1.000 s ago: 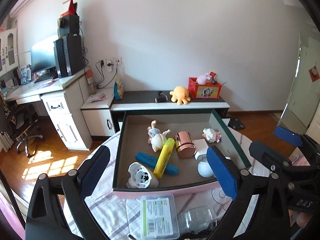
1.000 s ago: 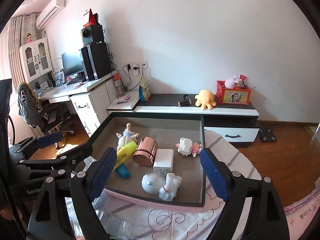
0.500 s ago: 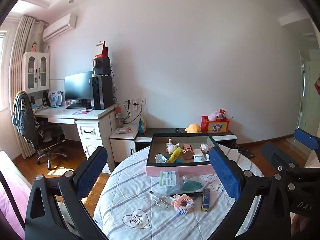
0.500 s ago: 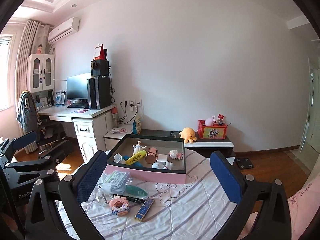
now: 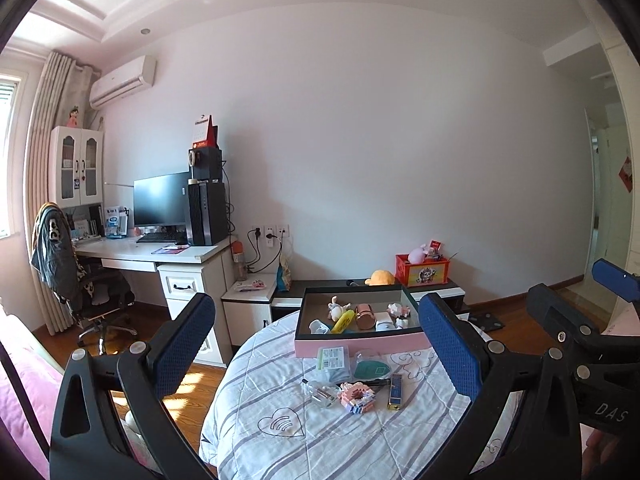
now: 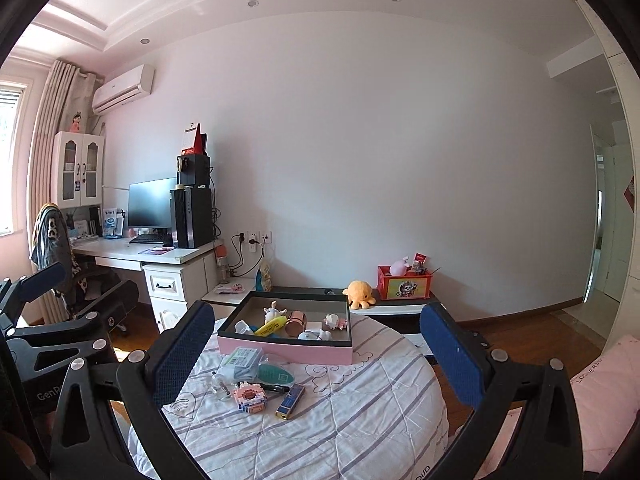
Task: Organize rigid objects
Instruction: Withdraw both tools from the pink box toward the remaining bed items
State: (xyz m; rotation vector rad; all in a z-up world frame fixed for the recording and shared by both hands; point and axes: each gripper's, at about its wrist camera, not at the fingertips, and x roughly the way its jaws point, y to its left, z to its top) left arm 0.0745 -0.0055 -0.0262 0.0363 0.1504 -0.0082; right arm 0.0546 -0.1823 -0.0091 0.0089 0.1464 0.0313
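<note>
Left gripper (image 5: 316, 344): blue-padded fingers spread wide, holding nothing, raised well back from the table.
Right gripper (image 6: 316, 348): blue-padded fingers likewise wide apart and empty, also well back.
Loose items: a pink-and-white brick-built toy (image 6: 251, 397), a small blue-and-gold rectangular box (image 6: 290, 400) just beside it, a clear packet with a green-and-white label (image 5: 331, 360) nearer the tray.
Pink-walled shallow tray (image 5: 360, 346): at the far side of the round table under a white striped quilt (image 5: 320, 432); inside lie a yellow highlighter (image 5: 344, 320) and a rose-gold metal cylinder (image 5: 364, 316).
</note>
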